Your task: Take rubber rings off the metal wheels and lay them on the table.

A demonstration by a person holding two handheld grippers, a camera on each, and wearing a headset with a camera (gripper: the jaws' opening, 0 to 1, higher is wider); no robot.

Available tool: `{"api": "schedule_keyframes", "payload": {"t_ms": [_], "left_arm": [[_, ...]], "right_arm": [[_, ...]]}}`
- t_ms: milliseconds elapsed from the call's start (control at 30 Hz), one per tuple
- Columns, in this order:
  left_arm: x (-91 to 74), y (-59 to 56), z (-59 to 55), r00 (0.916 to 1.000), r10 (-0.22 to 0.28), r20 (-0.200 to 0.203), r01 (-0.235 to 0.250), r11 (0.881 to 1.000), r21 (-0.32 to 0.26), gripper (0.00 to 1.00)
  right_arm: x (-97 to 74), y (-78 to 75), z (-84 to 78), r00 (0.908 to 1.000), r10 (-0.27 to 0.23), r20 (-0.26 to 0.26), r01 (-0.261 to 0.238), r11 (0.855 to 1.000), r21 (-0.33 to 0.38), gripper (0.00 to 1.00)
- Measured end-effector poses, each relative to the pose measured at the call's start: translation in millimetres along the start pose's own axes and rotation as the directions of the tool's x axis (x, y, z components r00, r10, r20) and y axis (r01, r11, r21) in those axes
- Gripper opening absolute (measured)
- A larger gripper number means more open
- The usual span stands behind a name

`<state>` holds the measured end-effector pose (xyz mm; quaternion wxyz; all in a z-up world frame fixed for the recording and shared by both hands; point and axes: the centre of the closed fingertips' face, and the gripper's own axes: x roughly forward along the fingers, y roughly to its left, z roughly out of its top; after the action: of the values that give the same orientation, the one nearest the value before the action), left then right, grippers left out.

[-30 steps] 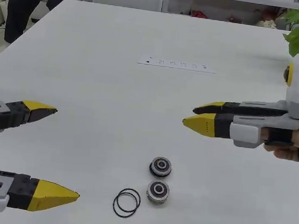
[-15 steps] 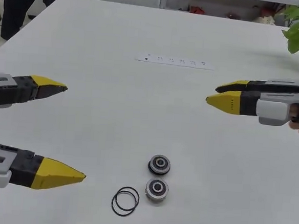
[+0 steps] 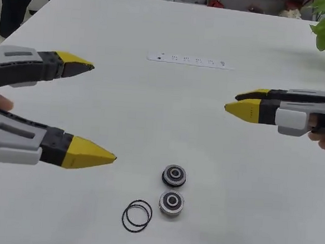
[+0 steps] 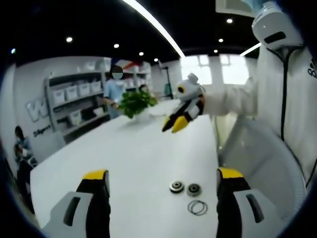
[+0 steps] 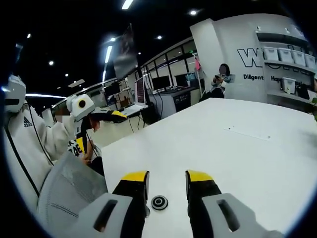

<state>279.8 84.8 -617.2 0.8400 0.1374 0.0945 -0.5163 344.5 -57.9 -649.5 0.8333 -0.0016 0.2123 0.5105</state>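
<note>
White table (image 3: 153, 99) carries the metal wheels (image 3: 174, 176), just beside each other. Wide apart and empty, the left gripper (image 3: 104, 113) is nearer them than the right gripper (image 3: 231, 102), also empty, jaws slightly parted.

The place is an open-plan office with a lab side to it. A long white desk (image 3: 157, 32) is set in a wide hall under a dark ceiling fitted with strip lights (image 4: 153, 26) and recessed spots. Shelves (image 4: 74, 99) loaded with white storage bins are ranged along a pale wall, on which large lettering (image 5: 257, 58) is painted. Computer monitors (image 5: 163, 82) are lined up at workstations behind. A mesh office chair (image 5: 69, 188) is drawn up close. A potted plant (image 4: 133, 103) is placed at the desk's far end, and a seated person (image 5: 223, 75) is seen by the wall.
</note>
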Motion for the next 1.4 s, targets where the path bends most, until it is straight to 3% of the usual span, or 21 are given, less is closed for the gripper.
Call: {"api": "schedule_keyframes", "payload": {"t_ms": [167, 333, 700, 1033, 1167, 1400], "left_arm": [[14.5, 7.2, 2.6, 1.0, -0.005, 0.001, 0.005, 1.0, 0.016, 0.87], [30.0, 11.5, -4.3, 0.9996, -0.016, -0.024, 0.017, 0.999, 0.044, 0.82], [70.3, 6.0, -17.2, 0.995, -0.088, -0.046, 0.09, 0.995, 0.05, 0.76], [100.8, -2.1, -26.9, 0.9869, -0.156, -0.041, 0.158, 0.987, 0.039, 0.66], [111.7, -6.0, -34.2, 0.9856, -0.166, -0.031, 0.167, 0.986, 0.024, 0.6], [127.1, -18.4, -60.0, 0.9814, -0.182, -0.061, 0.183, 0.983, 0.006, 0.54]], "right_arm": [[16.7, -0.2, -23.1, 0.9993, 0.026, -0.028, -0.026, 1.0, -0.013, 0.27], [26.6, 2.3, -38.6, 0.9982, 0.055, -0.024, -0.055, 0.998, 0.0, 0.27], [46.1, 6.0, -81.8, 0.9906, 0.077, -0.114, -0.079, 0.997, -0.017, 0.28], [58.9, 15.4, -109.3, 0.9753, 0.12, -0.185, -0.132, 0.99, -0.052, 0.28], [61.2, 17.3, -117.0, 0.9722, 0.128, -0.196, -0.141, 0.989, -0.054, 0.27], [64.2, 14.5, -127.4, 0.9691, 0.131, -0.209, -0.144, 0.988, -0.049, 0.26]]}}
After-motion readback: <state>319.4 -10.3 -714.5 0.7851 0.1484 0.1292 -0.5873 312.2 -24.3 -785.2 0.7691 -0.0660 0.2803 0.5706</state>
